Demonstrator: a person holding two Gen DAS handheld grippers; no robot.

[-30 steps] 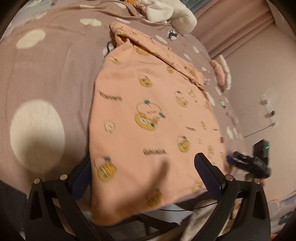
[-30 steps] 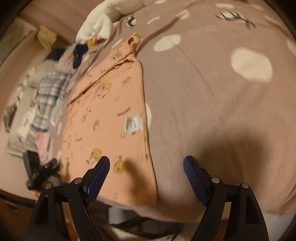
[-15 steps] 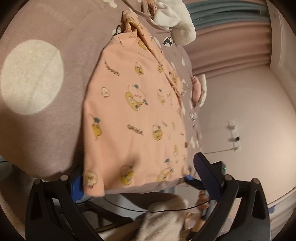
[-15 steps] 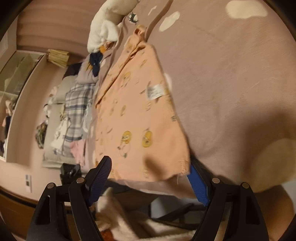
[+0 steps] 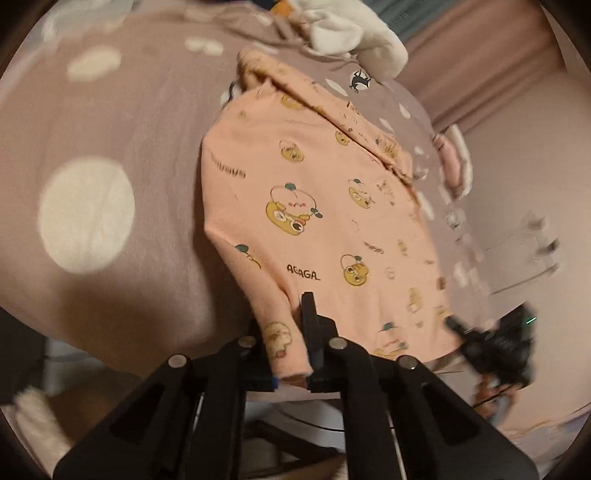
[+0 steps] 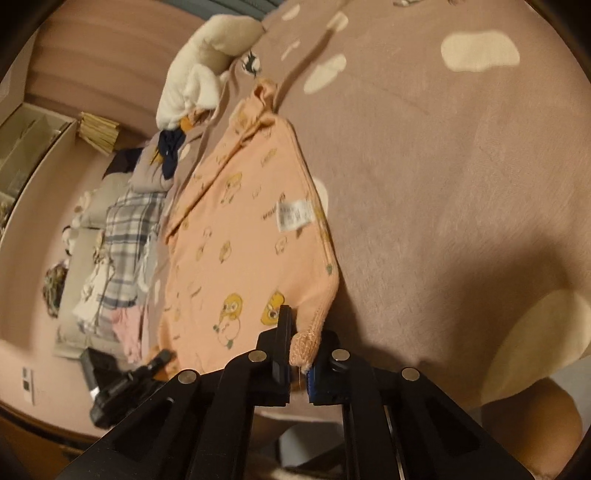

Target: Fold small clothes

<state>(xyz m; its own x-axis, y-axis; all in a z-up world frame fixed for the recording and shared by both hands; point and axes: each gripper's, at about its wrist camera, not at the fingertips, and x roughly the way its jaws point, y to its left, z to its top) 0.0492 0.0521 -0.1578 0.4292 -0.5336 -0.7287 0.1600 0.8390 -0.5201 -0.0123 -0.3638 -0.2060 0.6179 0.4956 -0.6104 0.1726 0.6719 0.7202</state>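
A small peach garment [image 5: 325, 206] with yellow cartoon prints lies spread on a mauve bedspread [image 5: 122, 122] with cream spots. My left gripper [image 5: 288, 347] is shut on its near left hem corner. In the right wrist view the same garment [image 6: 243, 236] shows a white care label [image 6: 295, 216], and my right gripper [image 6: 301, 350] is shut on its near right hem corner. Both pinched corners are bunched between the jaws at the bed's near edge.
A white plush toy [image 5: 354, 26] lies beyond the garment's far end. A plaid garment and other clothes [image 6: 125, 236] are piled at the bed's left side in the right wrist view. The other gripper [image 5: 495, 343] shows at the left wrist view's right edge.
Both grippers have gone from open to shut on the garment's near hem corners, and the pinched corners now sit bunched and slightly raised.
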